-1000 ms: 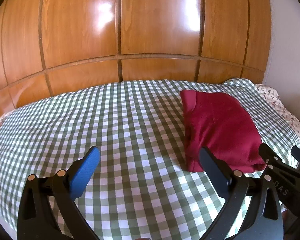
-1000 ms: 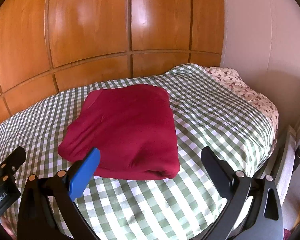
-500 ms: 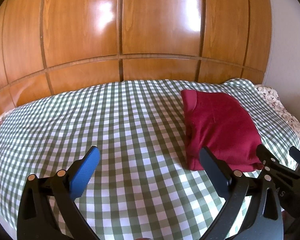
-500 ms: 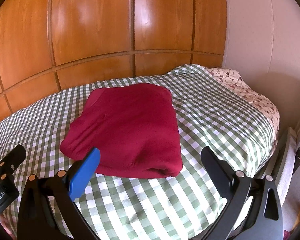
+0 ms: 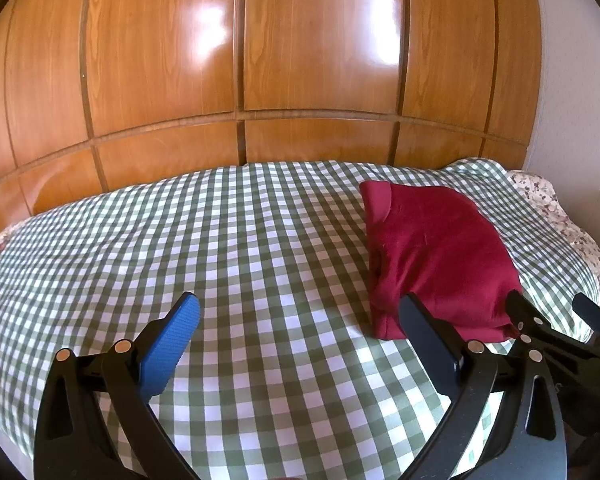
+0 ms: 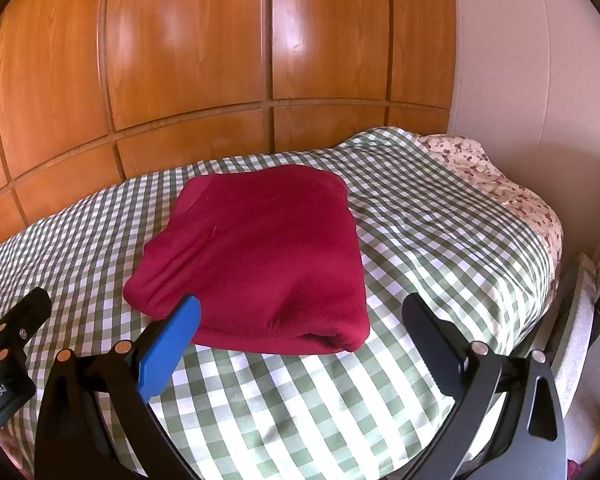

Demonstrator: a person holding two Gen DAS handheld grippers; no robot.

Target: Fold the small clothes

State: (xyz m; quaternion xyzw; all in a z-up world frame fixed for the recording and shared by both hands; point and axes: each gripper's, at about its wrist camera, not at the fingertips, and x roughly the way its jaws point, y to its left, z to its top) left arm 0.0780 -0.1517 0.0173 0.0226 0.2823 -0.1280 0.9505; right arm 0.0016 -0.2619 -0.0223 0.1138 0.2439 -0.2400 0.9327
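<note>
You are holding both claws spread and empty: the folded red garment (image 6: 256, 256) is lying on the checked bed (image 6: 420, 232) just ahead of your right claw (image 6: 300, 340), rightward of your left claw (image 5: 296, 340).

Folded dark-red fleece garment (image 6: 256, 256) on green-white checked bedspread (image 6: 420, 240), toward bed's right side. Glossy wooden panelled wall (image 6: 188, 60) behind. Floral sheet (image 6: 496, 184) at right edge.

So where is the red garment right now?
The folded red garment lies on the checked bedspread toward its right end, dead ahead of the open right gripper and right of the open left gripper.
</note>
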